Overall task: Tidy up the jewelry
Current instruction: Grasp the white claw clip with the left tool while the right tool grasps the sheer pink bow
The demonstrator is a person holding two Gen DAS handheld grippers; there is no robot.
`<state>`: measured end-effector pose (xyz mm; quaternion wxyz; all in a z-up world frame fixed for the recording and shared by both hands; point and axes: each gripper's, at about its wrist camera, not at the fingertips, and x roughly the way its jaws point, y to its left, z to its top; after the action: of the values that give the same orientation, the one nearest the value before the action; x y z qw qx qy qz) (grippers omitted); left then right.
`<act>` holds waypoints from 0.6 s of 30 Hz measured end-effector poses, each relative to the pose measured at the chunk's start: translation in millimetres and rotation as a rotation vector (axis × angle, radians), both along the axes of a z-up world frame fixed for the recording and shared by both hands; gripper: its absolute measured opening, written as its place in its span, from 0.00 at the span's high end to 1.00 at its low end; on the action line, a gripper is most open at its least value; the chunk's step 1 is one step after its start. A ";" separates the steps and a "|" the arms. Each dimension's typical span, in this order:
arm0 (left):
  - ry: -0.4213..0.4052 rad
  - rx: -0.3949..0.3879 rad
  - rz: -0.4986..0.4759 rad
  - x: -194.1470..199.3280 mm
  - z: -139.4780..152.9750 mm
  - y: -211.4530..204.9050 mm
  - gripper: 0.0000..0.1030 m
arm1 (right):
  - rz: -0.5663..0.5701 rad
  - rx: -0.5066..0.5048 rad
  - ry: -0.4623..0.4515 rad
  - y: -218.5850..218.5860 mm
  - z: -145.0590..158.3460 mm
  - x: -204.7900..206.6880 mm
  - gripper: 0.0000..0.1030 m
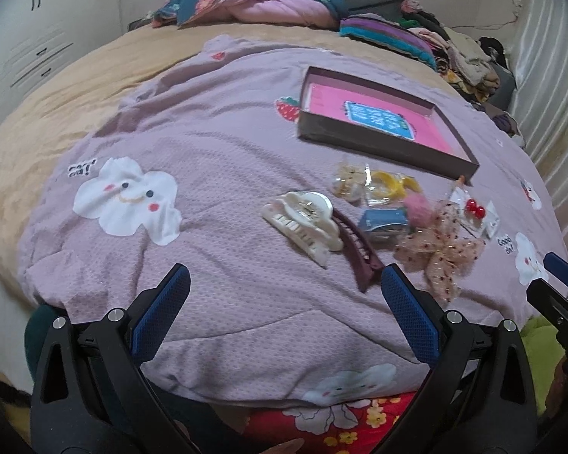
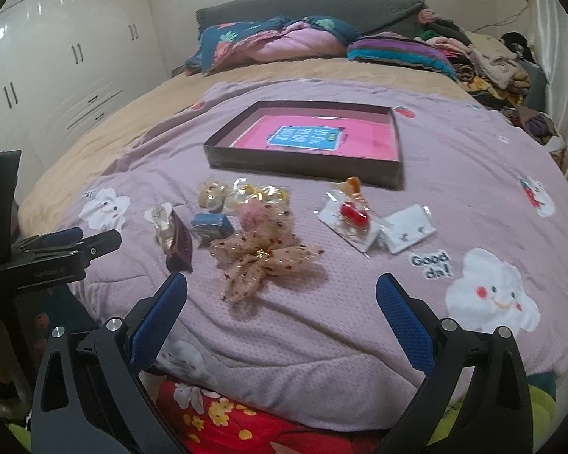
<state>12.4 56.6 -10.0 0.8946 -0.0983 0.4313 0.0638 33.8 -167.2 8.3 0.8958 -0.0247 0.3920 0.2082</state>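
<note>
Both empty, jaws spread wide: left gripper (image 1: pixel 286 283) and right gripper (image 2: pixel 282 291) are held low over the bed's near edge. Nearest: mesh bow (image 2: pixel 263 259), maroon clip (image 1: pixel 359 249). Risk: soft quilt (image 2: pixel 322 321) may get pinched w/ bow; neighbours snagged. Tray (image 2: pixel 303 168) sits beyond, nothing loaded.

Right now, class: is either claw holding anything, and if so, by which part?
Nothing is held. The left claw and right claw are both open over the bedspread; the dotted bow and hair clips lie untouched.
</note>
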 end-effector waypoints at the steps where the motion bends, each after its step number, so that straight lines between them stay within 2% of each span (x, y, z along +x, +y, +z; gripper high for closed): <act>1: 0.007 -0.002 0.001 1.4 -1.7 2.2 0.08 | 0.012 -0.005 0.006 3.7 -1.8 3.4 0.04; 6: 0.045 -0.022 0.009 16.2 -15.9 17.4 0.08 | 0.056 0.000 0.050 16.9 -12.5 18.9 0.04; 13: 0.100 0.001 -0.109 44.0 -39.1 17.5 0.08 | 0.074 -0.003 0.081 26.4 -24.9 38.0 0.04; 18: 0.117 0.019 -0.145 59.8 -49.9 17.1 0.08 | 0.077 -0.012 0.099 27.0 -32.2 48.8 0.04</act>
<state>72.2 73.7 -59.9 0.8709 -0.0546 0.4883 0.0086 82.6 -140.2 -23.9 0.8664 -0.0346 0.4359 0.2411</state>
